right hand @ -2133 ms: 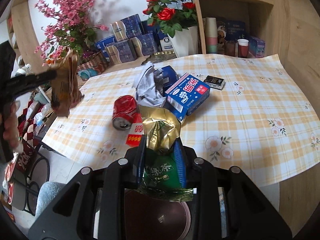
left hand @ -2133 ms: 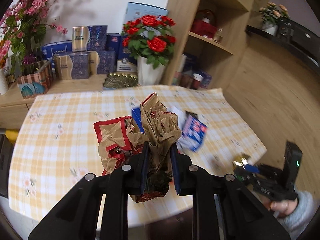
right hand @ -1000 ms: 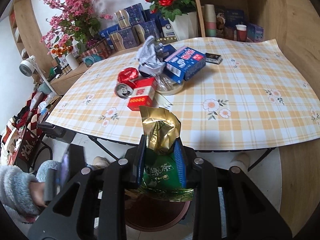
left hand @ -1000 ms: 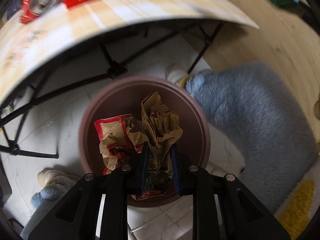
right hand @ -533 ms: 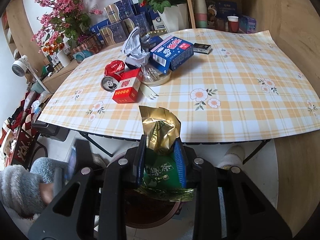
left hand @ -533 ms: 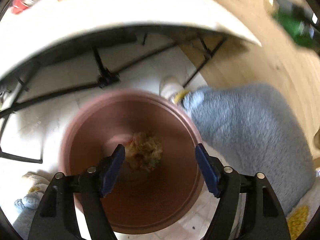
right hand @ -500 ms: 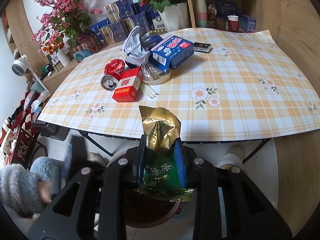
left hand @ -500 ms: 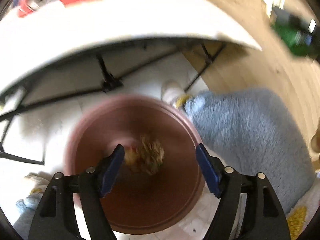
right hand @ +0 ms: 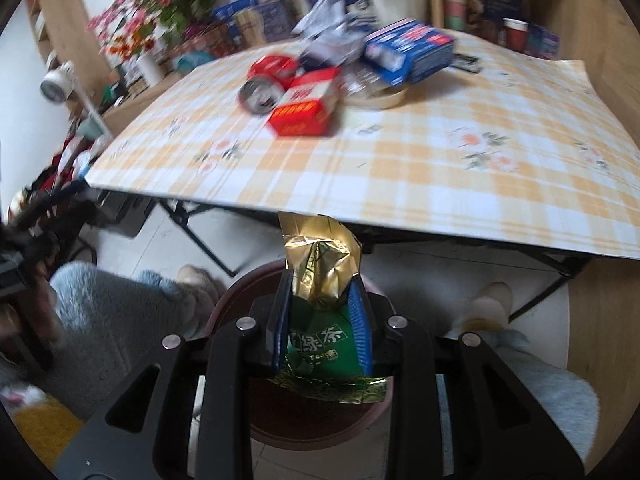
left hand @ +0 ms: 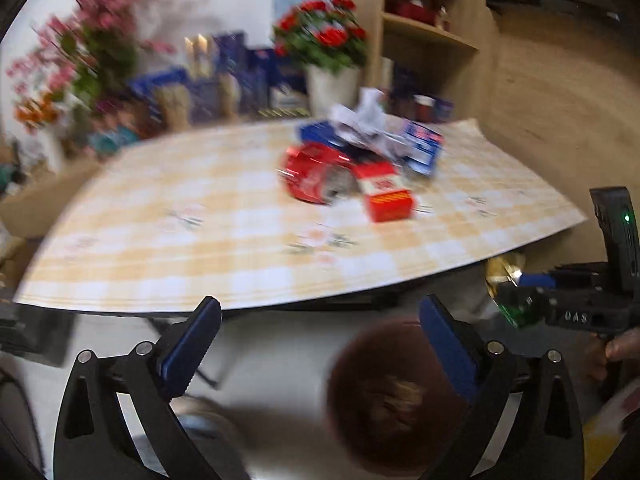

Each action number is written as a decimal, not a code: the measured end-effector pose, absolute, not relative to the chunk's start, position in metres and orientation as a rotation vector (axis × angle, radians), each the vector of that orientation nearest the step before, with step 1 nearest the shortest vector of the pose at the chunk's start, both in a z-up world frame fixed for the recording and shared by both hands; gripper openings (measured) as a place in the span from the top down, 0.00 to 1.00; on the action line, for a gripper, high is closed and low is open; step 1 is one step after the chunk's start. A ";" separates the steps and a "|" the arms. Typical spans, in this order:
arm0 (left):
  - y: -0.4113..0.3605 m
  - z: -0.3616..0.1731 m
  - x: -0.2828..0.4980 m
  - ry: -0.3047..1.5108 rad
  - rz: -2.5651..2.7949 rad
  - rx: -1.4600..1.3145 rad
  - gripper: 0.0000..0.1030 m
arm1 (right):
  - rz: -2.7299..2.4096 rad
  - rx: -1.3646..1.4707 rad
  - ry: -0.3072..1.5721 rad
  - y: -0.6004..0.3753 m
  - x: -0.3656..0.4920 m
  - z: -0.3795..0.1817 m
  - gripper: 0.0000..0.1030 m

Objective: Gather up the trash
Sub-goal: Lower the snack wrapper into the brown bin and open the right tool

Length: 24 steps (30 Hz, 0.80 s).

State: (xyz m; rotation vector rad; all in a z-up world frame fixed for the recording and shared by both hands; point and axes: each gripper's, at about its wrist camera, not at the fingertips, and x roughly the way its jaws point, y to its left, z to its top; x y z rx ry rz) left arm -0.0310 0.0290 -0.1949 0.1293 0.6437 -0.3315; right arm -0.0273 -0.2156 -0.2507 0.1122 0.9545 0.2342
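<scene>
The right hand-held gripper is clamping the green tea packet over the bin; next, release (the left hand-held gripper is opening, empty).

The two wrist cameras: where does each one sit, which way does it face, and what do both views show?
Left wrist: on the left tongs, whose jaws are opening and empty, facing the table; right tongs and a hand show at right.
Right wrist: on the right tongs, shut on a green tea packet above the brown bin; grey sleeves show.
Shared: table, red box, crushed can, bin.
</scene>
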 end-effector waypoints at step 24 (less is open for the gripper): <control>0.067 -0.213 -0.033 0.669 -0.149 0.041 0.06 | 0.391 0.013 1.177 -0.160 -0.023 -0.314 0.71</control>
